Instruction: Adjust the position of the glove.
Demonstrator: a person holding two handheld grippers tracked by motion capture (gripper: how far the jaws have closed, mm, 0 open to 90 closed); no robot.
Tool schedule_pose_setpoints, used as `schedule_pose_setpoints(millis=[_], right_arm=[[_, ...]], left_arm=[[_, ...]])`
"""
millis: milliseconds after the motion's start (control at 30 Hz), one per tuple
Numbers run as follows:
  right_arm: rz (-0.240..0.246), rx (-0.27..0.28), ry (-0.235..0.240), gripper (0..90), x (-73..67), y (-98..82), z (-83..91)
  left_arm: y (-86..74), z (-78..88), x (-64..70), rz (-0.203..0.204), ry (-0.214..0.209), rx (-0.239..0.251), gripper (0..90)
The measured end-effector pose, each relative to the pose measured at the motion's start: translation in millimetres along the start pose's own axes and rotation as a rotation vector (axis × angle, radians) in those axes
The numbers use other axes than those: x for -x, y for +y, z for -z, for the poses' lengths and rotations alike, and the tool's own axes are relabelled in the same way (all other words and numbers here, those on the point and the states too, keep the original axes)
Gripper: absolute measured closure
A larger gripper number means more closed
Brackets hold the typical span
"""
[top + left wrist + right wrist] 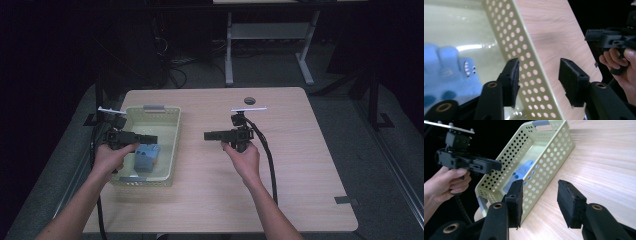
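A pale yellow perforated basket [170, 131] stands on the left part of the wooden table [300, 150]. A blue soft thing [146, 156] lies in its near end. My left gripper [152, 139] hovers over the basket, just above that blue thing, pointing right. In the left gripper view its jaws [539, 67] stand open over the basket's wall [524, 50], the blue thing [446, 72] to their left. My right gripper [207, 135] is held over the table's middle, pointing left at the basket, apart from it. Its jaws [539, 192] are open and empty, facing the basket [544, 160] and the blue thing [524, 168].
A round cable hole [249, 100] sits near the table's far edge. A strip of tape [346, 200] marks the near right corner. Another desk's white legs [229, 50] stand beyond the table. Bare wood stretches right of my right hand.
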State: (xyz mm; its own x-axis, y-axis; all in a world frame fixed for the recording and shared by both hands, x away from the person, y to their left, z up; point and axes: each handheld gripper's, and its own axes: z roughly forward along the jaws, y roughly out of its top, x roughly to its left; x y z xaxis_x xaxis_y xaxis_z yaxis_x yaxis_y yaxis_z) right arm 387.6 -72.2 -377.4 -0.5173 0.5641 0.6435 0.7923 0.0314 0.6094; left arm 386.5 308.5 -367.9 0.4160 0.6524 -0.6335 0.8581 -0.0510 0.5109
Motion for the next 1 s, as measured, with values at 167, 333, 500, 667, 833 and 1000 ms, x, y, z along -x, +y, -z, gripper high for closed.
schedule_pose_setpoints(millis=[167, 333, 500, 667, 833, 1000], right_arm=[[-0.015, 0.013, -0.003, 52.4, 6.8, -2.7, 9.1], [-0.032, 0.038, 0.001, 48.2, 13.6, -6.2, 19.9], [-0.035, 0.048, -0.001, 46.2, 17.8, -8.1, 28.0], [-0.045, 0.06, -0.006, 43.6, 23.2, -11.7, 36.7], [-0.053, 0.076, -0.006, 42.1, 27.9, -14.7, 45.3], [-0.067, 0.081, -0.016, 40.4, 34.8, -18.3, 54.8]], left_arm=[[-0.2, -2.5, 6.7, -0.007, -0.054, 0.013, 44.5], [-0.1, -4.1, 13.9, -0.018, -0.062, 0.02, 40.1], [0.0, -5.2, 19.0, -0.023, -0.078, 0.031, 34.6], [-0.2, -11.4, 28.2, -0.037, -0.099, 0.031, 30.3], [0.5, -17.6, 38.2, -0.056, -0.107, 0.023, 28.8], [0.8, -24.2, 47.3, -0.074, -0.129, 0.023, 28.5]])
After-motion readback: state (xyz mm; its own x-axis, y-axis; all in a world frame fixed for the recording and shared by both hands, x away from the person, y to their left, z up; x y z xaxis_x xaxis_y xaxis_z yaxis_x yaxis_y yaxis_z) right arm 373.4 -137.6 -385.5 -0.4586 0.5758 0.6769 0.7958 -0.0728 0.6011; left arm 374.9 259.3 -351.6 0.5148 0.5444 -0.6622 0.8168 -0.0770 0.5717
